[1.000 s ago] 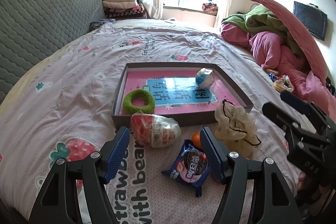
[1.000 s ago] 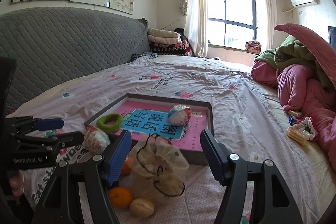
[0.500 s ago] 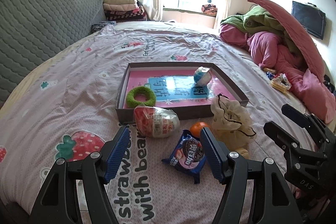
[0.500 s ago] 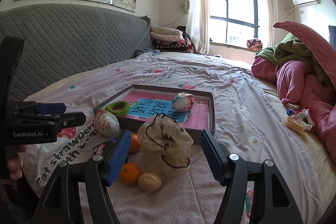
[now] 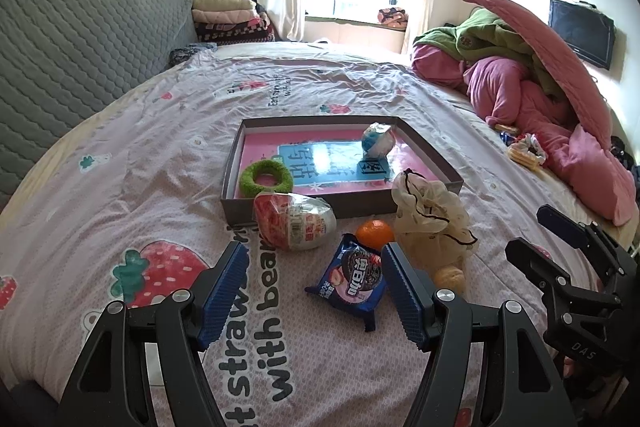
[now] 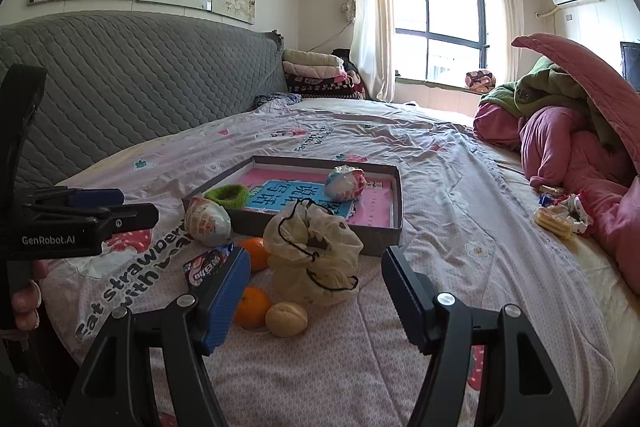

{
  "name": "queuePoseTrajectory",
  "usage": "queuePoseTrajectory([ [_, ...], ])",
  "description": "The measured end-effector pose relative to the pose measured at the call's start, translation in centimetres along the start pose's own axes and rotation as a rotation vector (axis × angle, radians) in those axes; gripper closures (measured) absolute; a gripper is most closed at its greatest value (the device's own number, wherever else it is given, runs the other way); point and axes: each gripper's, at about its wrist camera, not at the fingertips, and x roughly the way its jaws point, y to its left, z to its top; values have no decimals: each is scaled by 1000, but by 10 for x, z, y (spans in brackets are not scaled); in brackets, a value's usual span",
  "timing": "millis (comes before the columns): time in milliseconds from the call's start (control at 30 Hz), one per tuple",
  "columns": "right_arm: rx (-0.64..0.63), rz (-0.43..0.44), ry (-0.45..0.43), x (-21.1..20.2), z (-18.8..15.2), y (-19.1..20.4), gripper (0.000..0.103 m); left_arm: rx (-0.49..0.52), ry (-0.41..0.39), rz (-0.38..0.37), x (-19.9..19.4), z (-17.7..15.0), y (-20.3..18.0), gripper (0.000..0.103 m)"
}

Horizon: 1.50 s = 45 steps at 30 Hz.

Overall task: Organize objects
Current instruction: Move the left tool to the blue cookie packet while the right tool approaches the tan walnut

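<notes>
Both tongs [image 5: 314,291] farther from tray [image 5: 240,163].

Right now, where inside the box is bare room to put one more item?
Inside the box, the middle is bare, between the green ring and the wrapped ball. The bedsheet before its near wall is crowded: egg-shaped pack, oranges, cookie packet, mesh bag.

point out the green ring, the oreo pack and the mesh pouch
green ring [image 5: 266,177], left wrist view, on its fuzzy left rim
oreo pack [image 5: 352,277], left wrist view, wrapper's middle
mesh pouch [image 6: 316,251], right wrist view, its bulging front
</notes>
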Motion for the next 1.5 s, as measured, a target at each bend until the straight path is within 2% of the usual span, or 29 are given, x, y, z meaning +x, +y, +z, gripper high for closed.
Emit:
queuePoseTrajectory([
  [633, -5, 12, 57, -3, -16, 5, 35, 41, 52, -28, 2, -19, -6, 32],
  [1000, -10, 22, 98, -4, -25, 8, 35, 58, 55, -32, -4, -25, -8, 32],
  [1500, 7, 26, 130, -8, -34, 8, 35, 80, 108, -67, 0, -39, -15, 32],
])
